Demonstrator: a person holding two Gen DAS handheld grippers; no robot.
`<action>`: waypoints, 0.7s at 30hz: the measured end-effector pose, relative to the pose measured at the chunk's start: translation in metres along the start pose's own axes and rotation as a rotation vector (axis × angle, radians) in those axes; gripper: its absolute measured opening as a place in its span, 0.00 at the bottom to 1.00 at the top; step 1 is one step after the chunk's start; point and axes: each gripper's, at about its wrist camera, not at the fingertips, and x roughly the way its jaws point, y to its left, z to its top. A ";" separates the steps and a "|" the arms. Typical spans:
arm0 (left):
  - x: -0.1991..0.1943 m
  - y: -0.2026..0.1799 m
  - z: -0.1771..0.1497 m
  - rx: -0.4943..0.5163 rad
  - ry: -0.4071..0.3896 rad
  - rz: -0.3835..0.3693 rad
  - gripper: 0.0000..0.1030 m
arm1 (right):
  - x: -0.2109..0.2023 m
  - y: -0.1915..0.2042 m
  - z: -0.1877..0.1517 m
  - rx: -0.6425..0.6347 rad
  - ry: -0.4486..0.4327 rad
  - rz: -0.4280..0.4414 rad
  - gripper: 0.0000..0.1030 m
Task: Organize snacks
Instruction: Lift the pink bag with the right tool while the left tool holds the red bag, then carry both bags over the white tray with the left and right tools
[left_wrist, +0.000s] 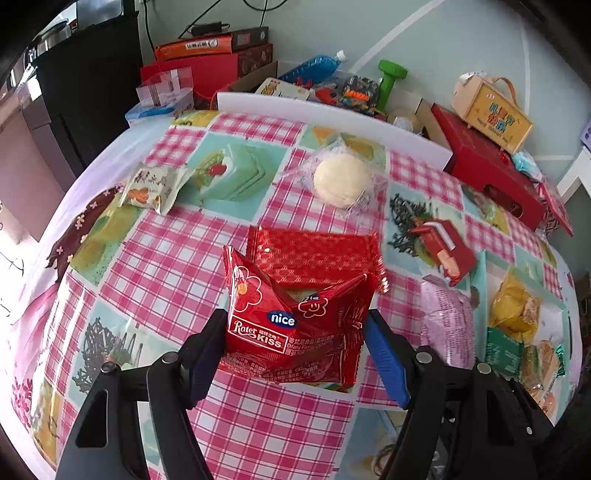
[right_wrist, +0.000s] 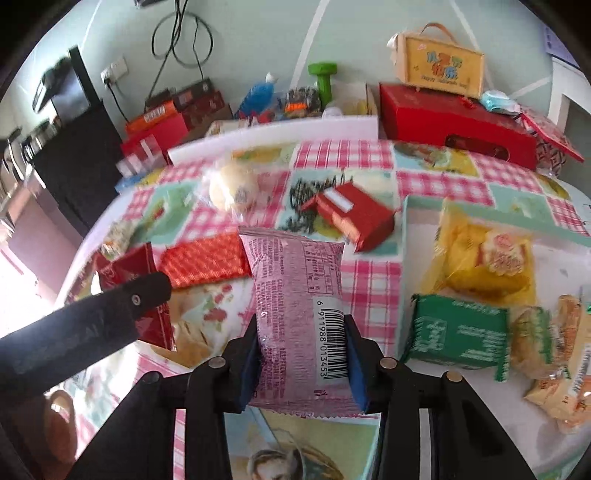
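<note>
Snack packets fill both grippers: left gripper (left_wrist: 295, 350) clamps a red Rater Kiss packet (left_wrist: 291, 325), right gripper (right_wrist: 301, 354) clamps a pink packet (right_wrist: 295, 295) above the bench (left_wrist: 258, 424).

"nice" and "Rater KISS" are printed on the red packet (left_wrist: 291, 325); a barcode numbered 6 911988 013453 is read on the pink packet (right_wrist: 299, 317).

Both fisheye views ride just behind their tongs, looking forward and down across the worktop (left_wrist: 258, 424) toward the far wall. Each sits close above the checked cloth. Both show the round bun (left_wrist: 341, 179), small red box (right_wrist: 351, 216) and pink packet (right_wrist: 301, 314).
</note>
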 end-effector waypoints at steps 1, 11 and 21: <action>-0.005 -0.001 0.001 0.000 -0.014 -0.007 0.73 | -0.006 -0.003 0.001 0.009 -0.013 0.003 0.41; -0.043 -0.028 0.008 0.055 -0.112 -0.071 0.73 | -0.077 -0.072 0.013 0.167 -0.159 -0.147 0.41; -0.040 -0.105 -0.015 0.227 -0.060 -0.204 0.73 | -0.132 -0.177 -0.011 0.410 -0.178 -0.418 0.41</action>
